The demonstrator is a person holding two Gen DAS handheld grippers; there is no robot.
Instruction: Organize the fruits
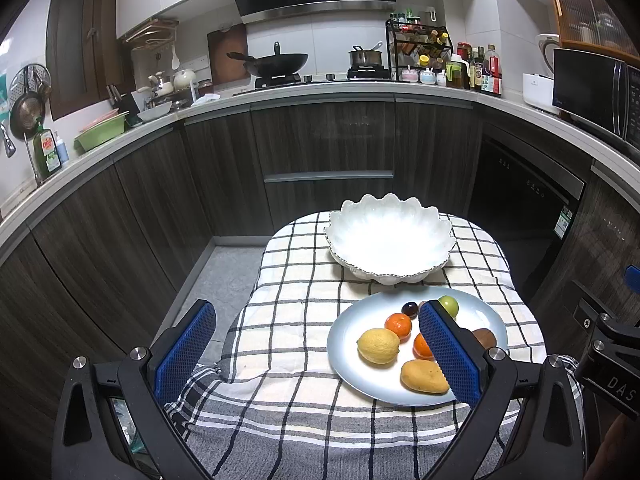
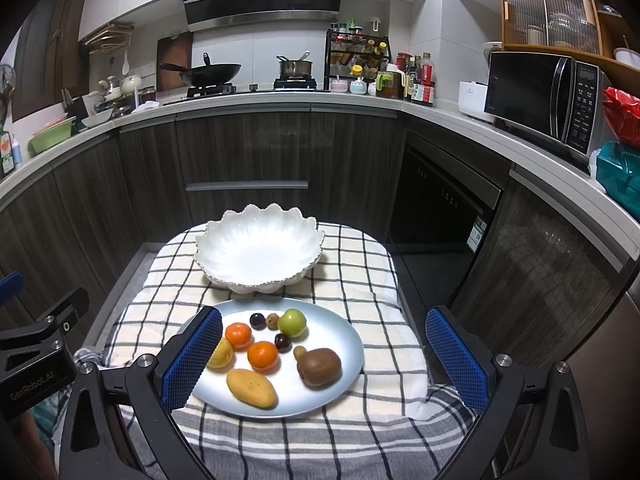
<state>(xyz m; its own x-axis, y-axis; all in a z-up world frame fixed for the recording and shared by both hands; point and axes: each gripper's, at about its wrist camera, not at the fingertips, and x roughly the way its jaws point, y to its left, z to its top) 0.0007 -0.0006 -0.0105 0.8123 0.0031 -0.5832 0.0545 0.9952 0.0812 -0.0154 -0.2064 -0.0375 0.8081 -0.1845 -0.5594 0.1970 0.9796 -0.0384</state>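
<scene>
Both grippers, left gripper [image 1: 316, 352] and right gripper [image 2: 324, 356], hang spread wide, empty, above the blue plate [image 2: 344, 344]; there the mango [image 2: 251, 388] lies, long axis slanting near-right to far-left.

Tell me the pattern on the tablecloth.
White tablecloth with dark grid checks, clearest in the right wrist view.

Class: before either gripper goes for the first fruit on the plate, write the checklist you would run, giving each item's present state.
1. Left gripper open, holding nothing: ok.
2. Right gripper open, holding nothing: ok.
3. White bowl has room: ok, nothing in it.
4. Fruit sits on the plate: ok.
5. Kiwi free to grip: ok, only a small brown fruit beside it.
6. Plate firm on the rumpled cloth: cannot tell.
</scene>
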